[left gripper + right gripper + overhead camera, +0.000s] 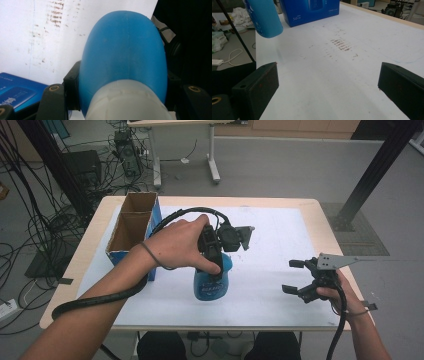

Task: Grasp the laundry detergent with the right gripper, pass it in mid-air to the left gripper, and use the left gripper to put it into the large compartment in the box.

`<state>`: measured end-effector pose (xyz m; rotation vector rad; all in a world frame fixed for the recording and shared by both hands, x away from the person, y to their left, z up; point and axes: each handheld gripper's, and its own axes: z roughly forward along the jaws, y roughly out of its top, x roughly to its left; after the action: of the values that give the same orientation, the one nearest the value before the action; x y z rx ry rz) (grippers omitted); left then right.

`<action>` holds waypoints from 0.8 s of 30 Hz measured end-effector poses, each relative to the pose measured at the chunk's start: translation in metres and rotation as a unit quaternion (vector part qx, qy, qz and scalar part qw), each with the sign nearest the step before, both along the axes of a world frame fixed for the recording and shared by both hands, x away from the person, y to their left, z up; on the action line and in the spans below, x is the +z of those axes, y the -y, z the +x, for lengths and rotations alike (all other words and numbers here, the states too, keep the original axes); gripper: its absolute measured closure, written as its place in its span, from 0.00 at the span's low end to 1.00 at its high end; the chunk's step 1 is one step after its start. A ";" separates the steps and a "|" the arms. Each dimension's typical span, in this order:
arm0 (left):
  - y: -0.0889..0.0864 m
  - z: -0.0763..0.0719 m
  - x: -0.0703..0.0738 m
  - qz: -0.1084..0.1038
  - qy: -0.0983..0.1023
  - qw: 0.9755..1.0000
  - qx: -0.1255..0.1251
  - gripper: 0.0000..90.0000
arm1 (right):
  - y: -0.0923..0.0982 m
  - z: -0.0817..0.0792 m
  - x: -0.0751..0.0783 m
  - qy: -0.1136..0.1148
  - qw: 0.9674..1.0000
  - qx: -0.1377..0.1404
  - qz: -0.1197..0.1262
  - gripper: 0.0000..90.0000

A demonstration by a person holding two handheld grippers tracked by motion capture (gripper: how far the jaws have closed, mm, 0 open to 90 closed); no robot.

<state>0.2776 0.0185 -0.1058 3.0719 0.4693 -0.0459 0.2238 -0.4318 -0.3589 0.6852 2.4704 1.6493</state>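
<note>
bottle [212,282]: blue plastic, printed label on front, whitish neck/cap end [127,102]
pose: roughly upright, neck end up, base down
state: lifted off the white table sheet, base looks clear of it in the right gripper view [263,17]
grip: clamped between left gripper [216,251] jaws just below the neck
place: near middle of table, just beside the open blue box [134,232], on its right

blue bottle [122,52] is smooth semi-matt plastic with a whitish translucent neck, box [131,227] is raw brown cardboard inside and glossy blue print outside, table [320,215] is pale wood under a scuffed white paper sheet [342,75], jaw pads matt black.
</note>
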 end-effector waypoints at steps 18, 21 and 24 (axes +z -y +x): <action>-0.004 0.007 -0.005 -0.011 0.004 0.992 0.129 0.42 | 0.007 -0.008 -0.002 0.000 1.000 -0.016 0.003 0.03; -0.007 0.011 -0.004 -0.015 0.006 0.985 0.172 0.42 | 0.007 -0.010 -0.002 0.001 1.000 -0.018 0.002 0.03; -0.007 0.014 -0.003 -0.014 0.009 0.979 0.203 0.42 | 0.006 -0.011 -0.001 0.002 1.000 -0.021 0.002 0.03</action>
<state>0.2918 0.0253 -0.1088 2.8802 1.0716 -0.0143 0.2133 -0.4380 -0.3602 0.7264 2.4333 1.6406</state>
